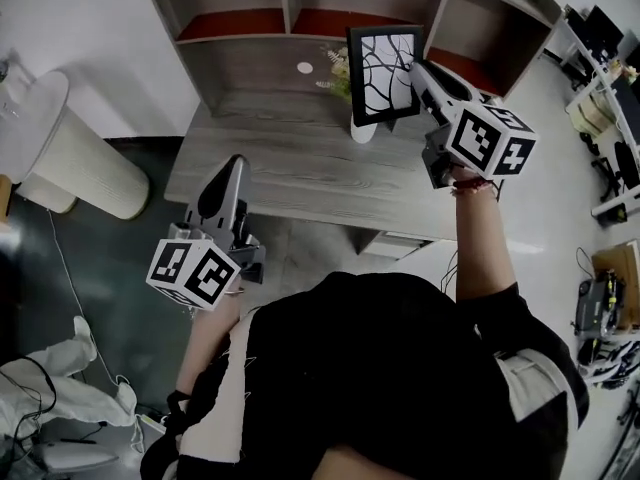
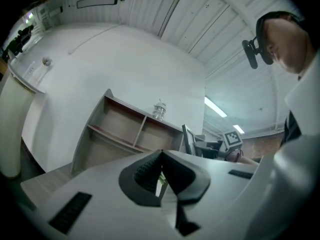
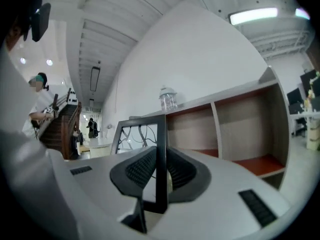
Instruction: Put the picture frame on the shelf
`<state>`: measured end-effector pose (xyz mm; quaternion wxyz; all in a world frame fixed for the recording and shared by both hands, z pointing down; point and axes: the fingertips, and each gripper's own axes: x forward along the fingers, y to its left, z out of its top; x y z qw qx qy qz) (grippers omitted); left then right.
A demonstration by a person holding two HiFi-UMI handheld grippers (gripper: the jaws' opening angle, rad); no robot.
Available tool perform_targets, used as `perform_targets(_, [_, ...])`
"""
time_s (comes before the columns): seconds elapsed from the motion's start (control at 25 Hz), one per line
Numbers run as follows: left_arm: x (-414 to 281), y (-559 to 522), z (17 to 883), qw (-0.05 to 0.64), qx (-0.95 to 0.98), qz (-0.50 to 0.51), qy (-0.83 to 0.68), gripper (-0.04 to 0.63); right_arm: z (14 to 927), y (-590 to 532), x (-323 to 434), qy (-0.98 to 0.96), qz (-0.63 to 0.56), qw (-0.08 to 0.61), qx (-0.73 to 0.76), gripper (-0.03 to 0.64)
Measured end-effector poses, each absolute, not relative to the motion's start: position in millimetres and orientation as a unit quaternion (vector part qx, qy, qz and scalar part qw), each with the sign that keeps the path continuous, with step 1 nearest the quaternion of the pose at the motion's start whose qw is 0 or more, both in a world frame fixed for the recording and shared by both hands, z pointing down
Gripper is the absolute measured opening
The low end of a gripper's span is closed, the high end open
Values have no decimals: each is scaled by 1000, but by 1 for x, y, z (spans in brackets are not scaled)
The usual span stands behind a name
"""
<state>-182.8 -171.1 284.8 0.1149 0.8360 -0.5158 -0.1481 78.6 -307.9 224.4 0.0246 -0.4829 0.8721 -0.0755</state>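
Picture frame (image 1: 381, 76), single, clamped in right gripper (image 1: 414, 66) jaws; left gripper (image 1: 236, 161) jaws closed, empty.

No word, number or brand name can be read in any view. The only printed signs are the black-and-white square markers on the cubes of the left tool (image 1: 236, 165) and the right tool (image 1: 414, 67). They are block patterns, not letters or figures. The picture frame (image 1: 383, 60) shows a drawing of dark bare branches on white, with no writing or caption on it. Small things on the desks far off at the right edge of the head view are too small to show any print.
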Motion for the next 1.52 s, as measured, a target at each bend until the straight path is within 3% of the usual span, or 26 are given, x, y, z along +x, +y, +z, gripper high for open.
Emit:
perform_targets(0.4, [-237,-202,287,98,820,-163,-540,9,205,-391,51,849,66,-125,-508,74])
perform_targets(1.12, [-247,-259,279,103,819,-152,-544,9,241,-508,5,766,249,-404,-434,74])
perform_targets(1.52, [-265,-276,290,115,806,-148,-561,9,271,-552,-10,729,299,-472,-395,71])
